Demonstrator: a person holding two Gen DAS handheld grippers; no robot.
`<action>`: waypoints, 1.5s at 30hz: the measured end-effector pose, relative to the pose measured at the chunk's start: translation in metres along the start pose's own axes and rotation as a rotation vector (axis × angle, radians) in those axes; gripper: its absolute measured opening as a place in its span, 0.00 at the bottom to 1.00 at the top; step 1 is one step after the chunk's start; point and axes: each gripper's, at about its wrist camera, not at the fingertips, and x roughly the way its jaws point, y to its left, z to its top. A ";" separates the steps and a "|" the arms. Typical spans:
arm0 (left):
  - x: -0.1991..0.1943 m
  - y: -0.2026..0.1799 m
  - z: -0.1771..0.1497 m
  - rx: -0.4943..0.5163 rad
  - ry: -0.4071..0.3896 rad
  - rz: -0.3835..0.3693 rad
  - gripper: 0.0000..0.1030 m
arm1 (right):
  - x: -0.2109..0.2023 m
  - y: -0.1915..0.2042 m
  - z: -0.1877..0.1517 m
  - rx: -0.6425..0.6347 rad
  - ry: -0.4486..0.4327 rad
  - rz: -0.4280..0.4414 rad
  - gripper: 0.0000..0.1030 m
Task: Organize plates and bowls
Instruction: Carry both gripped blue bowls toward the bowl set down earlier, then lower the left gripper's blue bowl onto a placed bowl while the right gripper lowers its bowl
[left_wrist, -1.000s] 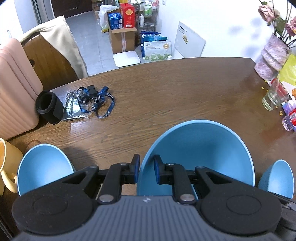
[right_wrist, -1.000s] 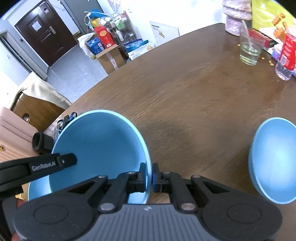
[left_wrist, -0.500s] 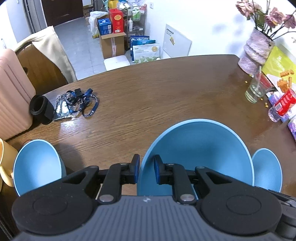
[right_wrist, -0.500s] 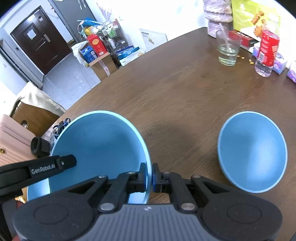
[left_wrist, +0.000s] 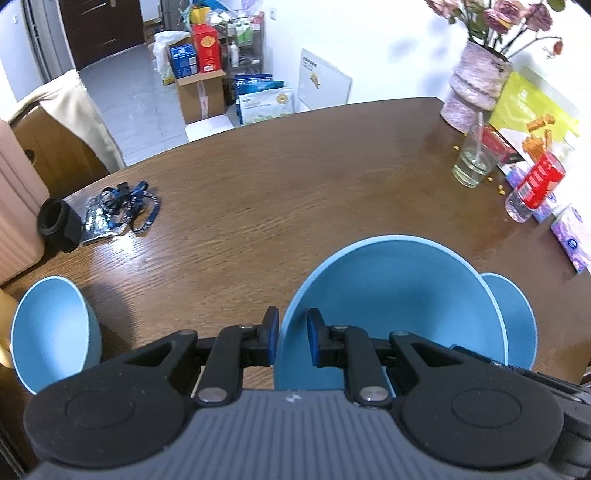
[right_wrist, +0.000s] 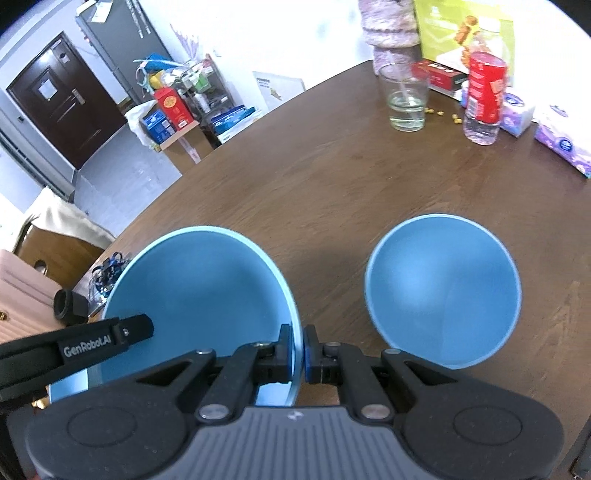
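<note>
I have both claws clamped on one big blue bowl: my left claw pinches its near-left rim, one pad inside and one outside, and my right claw is closed tight on the rim's right edge. The bowl is tilted with its opening facing me, above the brown counter. Just right of the big bowl sits a smaller blue bowl on the counter, apart from it. Left of the big bowl, well apart, another small blue bowl stands by the counter edge. Beyond the big bowl to the left lies a blue lanyard; far right stand a glass and a red-labelled bottle.
</note>
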 end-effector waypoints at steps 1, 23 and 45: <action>0.000 -0.004 0.000 0.007 -0.001 -0.002 0.17 | -0.002 -0.003 -0.001 0.006 -0.003 -0.003 0.06; 0.008 -0.073 0.000 0.089 0.013 -0.065 0.17 | -0.017 -0.068 0.011 0.094 -0.043 -0.060 0.06; 0.032 -0.130 0.007 0.149 0.040 -0.117 0.17 | -0.014 -0.121 0.029 0.157 -0.062 -0.112 0.06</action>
